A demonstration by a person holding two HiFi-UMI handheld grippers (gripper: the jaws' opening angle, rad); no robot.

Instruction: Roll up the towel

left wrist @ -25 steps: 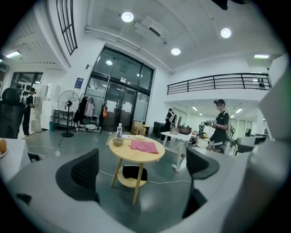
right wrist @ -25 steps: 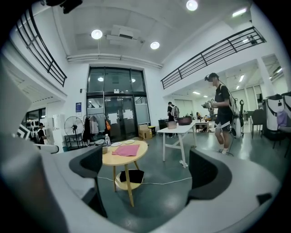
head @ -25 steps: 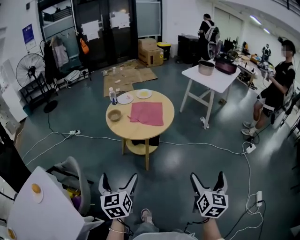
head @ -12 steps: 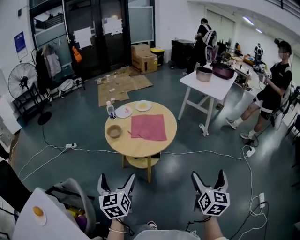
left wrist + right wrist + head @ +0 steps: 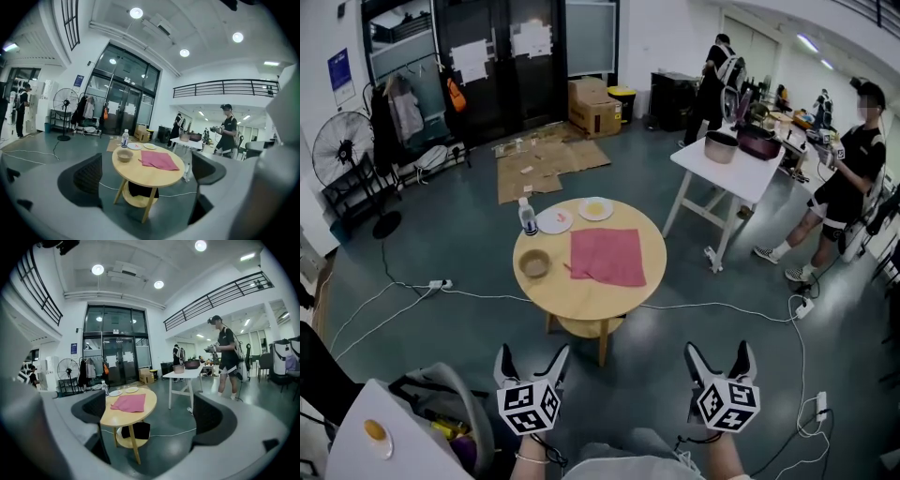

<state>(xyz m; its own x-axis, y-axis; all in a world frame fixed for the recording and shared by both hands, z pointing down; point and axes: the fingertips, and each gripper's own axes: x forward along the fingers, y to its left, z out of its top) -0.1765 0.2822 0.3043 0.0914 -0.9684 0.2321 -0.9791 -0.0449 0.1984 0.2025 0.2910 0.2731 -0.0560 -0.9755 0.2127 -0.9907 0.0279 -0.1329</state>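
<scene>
Head view: round table [image 5: 581,302] sits slightly lower and further right in frame than half a second back. The pink towel [image 5: 607,256] is unmoved on it, flat and unrolled on the table's right half. Bowl [image 5: 533,264] and bottle [image 5: 527,217] are on the table's left.

Left gripper [image 5: 532,354] and right gripper [image 5: 718,352] are held side by side short of the table, pointing toward it, well apart from the towel. Both pairs of jaws are spread with nothing between them.

The bottom edge cuts off the wrists. A dark thing on the table's lower shelf is too shadowed to make out.
</scene>
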